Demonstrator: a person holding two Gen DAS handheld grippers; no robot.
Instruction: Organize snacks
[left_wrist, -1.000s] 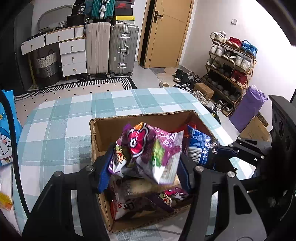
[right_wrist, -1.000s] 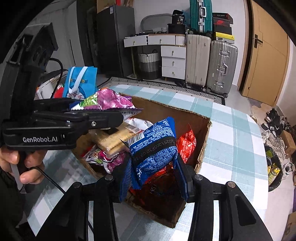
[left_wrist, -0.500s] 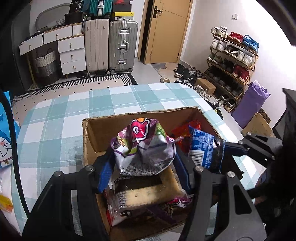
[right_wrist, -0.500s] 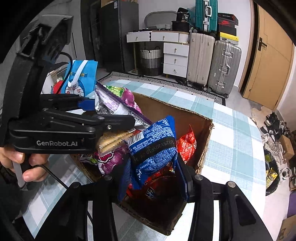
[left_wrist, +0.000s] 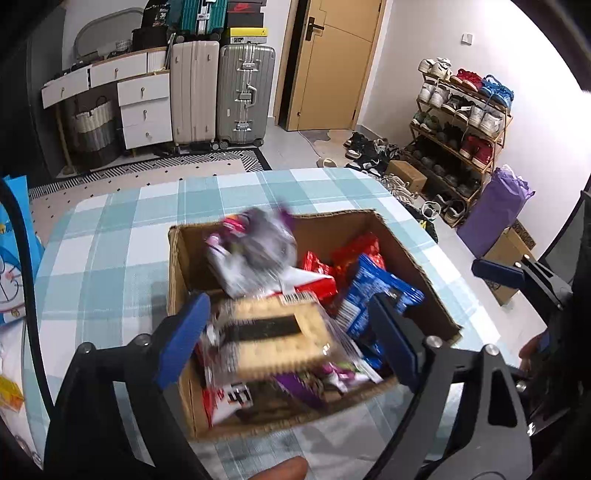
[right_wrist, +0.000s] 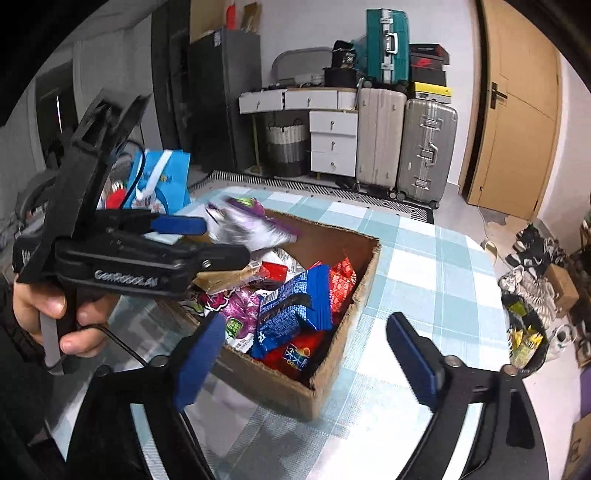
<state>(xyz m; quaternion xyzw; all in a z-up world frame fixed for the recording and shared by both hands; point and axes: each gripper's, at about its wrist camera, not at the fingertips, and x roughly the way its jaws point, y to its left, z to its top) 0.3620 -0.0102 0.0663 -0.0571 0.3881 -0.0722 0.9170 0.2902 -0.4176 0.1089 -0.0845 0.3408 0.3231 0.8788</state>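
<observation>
An open cardboard box (left_wrist: 173, 266) (right_wrist: 280, 384) full of snack packets sits on the checked table. My left gripper (left_wrist: 284, 310) hangs over its near end, jaws opening. A cracker packet (left_wrist: 273, 332) lies below and between the pads, untouched. A purple bag (left_wrist: 255, 254) (right_wrist: 251, 225), blurred, is loose in the air over the box's far part. My right gripper (right_wrist: 306, 325) is opening wide near the box's corner with nothing pressed. The blue packet (right_wrist: 291, 306) (left_wrist: 373, 291) rests in the box on red packets (right_wrist: 341, 284).
The table's checked cloth (left_wrist: 110, 240) extends left of and behind the box. A blue cartoon gift bag (right_wrist: 159, 181) stands at the table's left. A person's hand (right_wrist: 44, 306) holds the left gripper. Suitcases (left_wrist: 243, 92), drawers and a shoe rack (left_wrist: 461, 122) line the room.
Both grippers have opened. The purple bag left the left jaws and is falling toward the box's back. The blue packet dropped into the box, and the right gripper drew back and up.
</observation>
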